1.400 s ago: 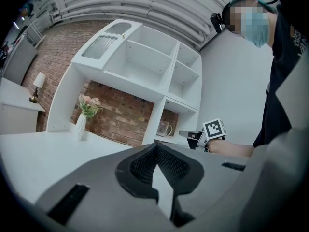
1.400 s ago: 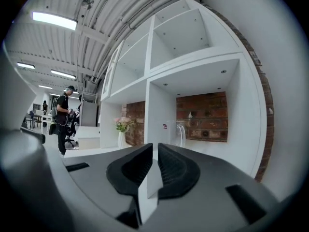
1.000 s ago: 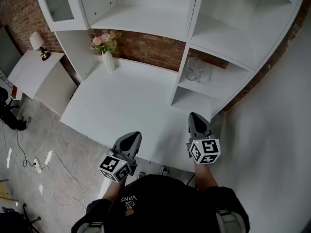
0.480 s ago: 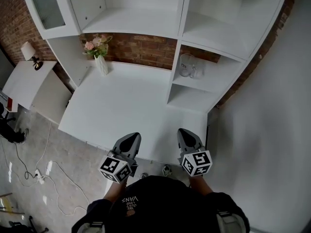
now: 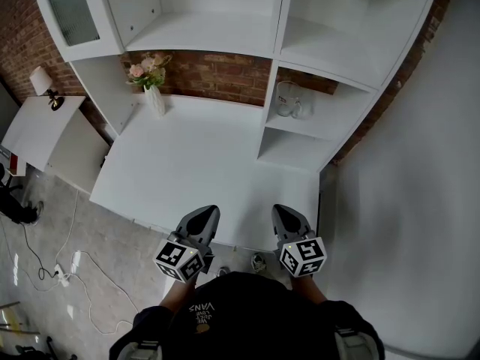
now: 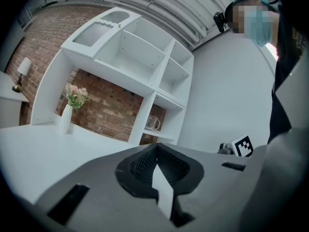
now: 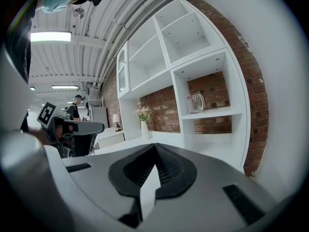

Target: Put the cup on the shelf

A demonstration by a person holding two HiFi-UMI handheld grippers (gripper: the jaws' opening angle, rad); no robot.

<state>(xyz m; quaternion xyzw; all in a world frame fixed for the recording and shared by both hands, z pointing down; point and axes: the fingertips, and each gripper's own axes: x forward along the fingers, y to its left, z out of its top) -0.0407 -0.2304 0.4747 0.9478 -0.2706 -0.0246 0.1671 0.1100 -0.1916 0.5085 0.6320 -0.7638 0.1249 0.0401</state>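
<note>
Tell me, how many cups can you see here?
1. A clear glass cup stands on the right-hand shelf above the desk; the frosted cabinet could hide more.

Brightness: even, bright light is filling all three views; the white shelf [image 5: 300,43] and table [image 5: 195,171] are reading pale and evenly lit.
Source: a ceiling strip lamp [image 7: 50,36] is glowing blown-out in the right gripper view.
Shadows: soft shade is lying inside the shelf compartments.
Distortion: both gripper views are bending straight lines and darkening to black at the rim.
Focus: the left gripper [image 6: 155,146] and right gripper [image 7: 155,146] are appearing soft near the lens; the background is appearing sharp.
</note>
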